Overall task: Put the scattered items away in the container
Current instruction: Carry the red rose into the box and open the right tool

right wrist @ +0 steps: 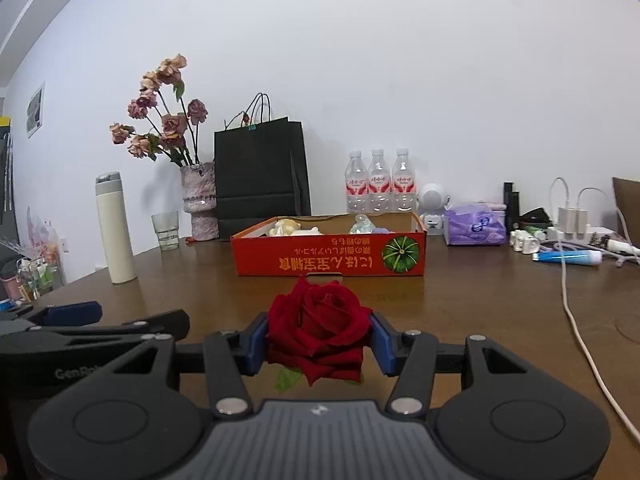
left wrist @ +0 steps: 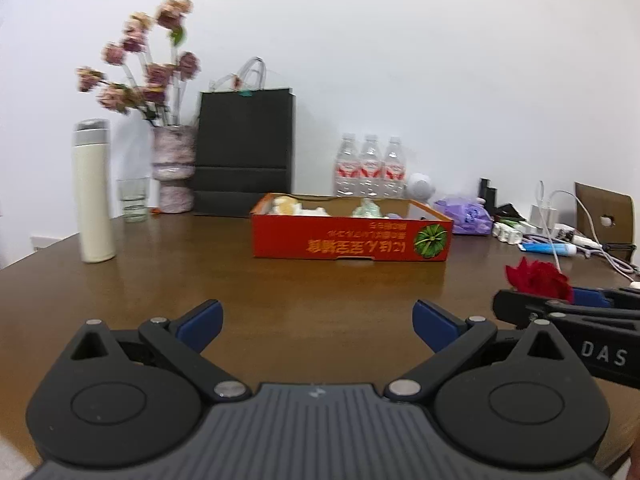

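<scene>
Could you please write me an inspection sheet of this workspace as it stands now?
Surface: brown wooden table, glossy.
Job's things: red rose in the right gripper; orange box ahead, already holding small items.
Clutter: thermos, glass, vase of dried flowers, black bag, three water bottles, purple tissue pack, blue tube.
Grippers: left gripper open, holding nothing; right shut on rose.
Cables: white cable trailing over the table; chargers.
Surroundings: plain white wall.

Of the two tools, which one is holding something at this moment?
The right tool: its blue fingers are shut on the red rose. The left tool is open, with only the bare wooden table visible between its fingers.
</scene>
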A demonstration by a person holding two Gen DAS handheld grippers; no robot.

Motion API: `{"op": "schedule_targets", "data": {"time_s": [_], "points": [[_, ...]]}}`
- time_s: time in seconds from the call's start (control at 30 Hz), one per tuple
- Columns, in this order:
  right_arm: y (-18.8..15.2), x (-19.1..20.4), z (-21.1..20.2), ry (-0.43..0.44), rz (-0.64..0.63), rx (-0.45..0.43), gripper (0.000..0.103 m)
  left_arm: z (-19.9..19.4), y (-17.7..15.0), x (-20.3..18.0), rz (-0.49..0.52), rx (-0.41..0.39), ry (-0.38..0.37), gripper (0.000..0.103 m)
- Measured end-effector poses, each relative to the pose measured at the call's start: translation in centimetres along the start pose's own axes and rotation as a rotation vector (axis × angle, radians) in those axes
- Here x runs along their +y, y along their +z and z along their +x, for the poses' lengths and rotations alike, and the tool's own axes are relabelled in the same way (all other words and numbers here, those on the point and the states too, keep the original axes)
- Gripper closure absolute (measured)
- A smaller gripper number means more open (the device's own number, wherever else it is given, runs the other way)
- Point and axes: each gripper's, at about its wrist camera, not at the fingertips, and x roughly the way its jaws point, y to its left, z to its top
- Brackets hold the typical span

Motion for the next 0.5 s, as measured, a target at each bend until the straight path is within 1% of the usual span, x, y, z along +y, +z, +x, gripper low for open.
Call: {"op": "schedule_targets", "data": {"time_s": [0.07, 0.17, 0.23, 0.3, 0.37, 0.43, 0.5], "points": [[1.5, -0.6, 1.9, 0.011, -0.014, 0.006, 0.051, 1.7, 1.9, 0.3, -0.001, -0.004, -0.022, 0.0], [4.1, -1.6, 4.8, 0.027, -0.025, -0.024, 0.051, 5.2, 5.0, 0.3, 0.023, -0.05, -0.024, 0.0], [6.3, -2.3, 7.3, 0.039, -0.03, -0.052, 0.051, 8.6, 7.3, 0.6, 0.029, -0.077, -0.027, 0.0], [9.1, -3.1, 10.7, 0.043, -0.037, -0.071, 0.05, 13.0, 10.2, 0.9, 0.008, -0.102, -0.012, 0.0], [12.5, -4.4, 15.7, 0.045, -0.013, -0.03, 0.05, 17.6, 13.2, 1.3, -0.03, -0.09, -0.011, 0.0], [15.8, -5.9, 21.1, 0.013, 0.022, 0.057, 0.052, 21.7, 15.5, 1.7, -0.04, -0.039, -0.007, 0.0], [18.0, -7.1, 24.7, -0.02, 0.054, 0.121, 0.052, 24.8, 17.0, 2.3, -0.061, 0.017, 0.027, 0.0]]}}
